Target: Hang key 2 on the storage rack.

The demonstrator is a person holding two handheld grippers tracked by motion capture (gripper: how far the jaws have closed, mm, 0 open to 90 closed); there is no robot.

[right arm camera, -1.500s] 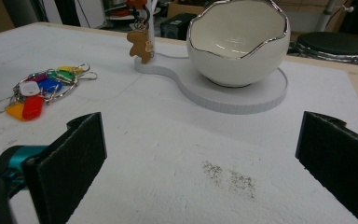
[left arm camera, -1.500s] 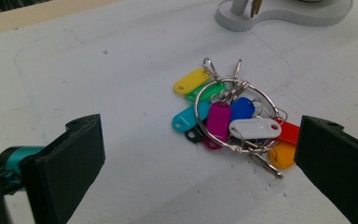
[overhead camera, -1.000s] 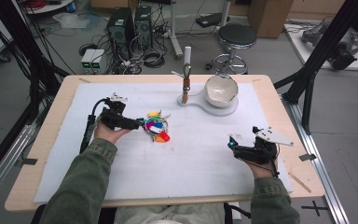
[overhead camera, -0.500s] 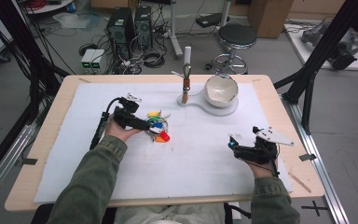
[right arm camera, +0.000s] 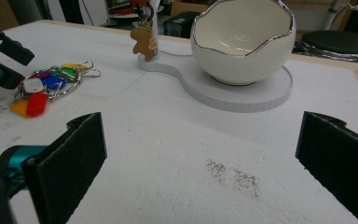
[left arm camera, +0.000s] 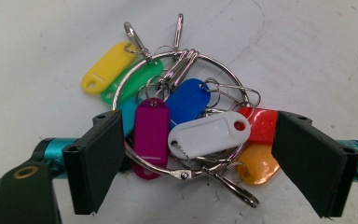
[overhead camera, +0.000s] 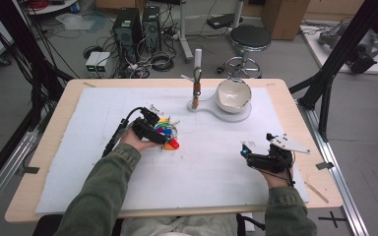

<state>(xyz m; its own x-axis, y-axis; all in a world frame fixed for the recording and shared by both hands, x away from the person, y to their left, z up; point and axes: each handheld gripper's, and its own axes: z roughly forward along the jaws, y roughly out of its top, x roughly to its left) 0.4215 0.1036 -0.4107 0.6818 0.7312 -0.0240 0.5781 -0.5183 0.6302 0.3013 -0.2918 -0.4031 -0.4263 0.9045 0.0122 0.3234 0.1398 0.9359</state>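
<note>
While left gripper (left arm camera: 196, 163) straddles bunch of key tags (left arm camera: 186, 116) on white mat (overhead camera: 216, 172), jaws have just been closing, pads not yet pressing, one each side of metal ring (left arm camera: 135, 156); bunch lies left of centre, well apart from white bowl (overhead camera: 234, 94); right gripper (right arm camera: 205, 163) over bare mat, jaws wide apart, nothing between

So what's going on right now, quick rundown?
Left gripper jaws just been closing around key-tag bunch, not yet pressing. Right gripper open, over bare mat. Nothing in the way.
</note>
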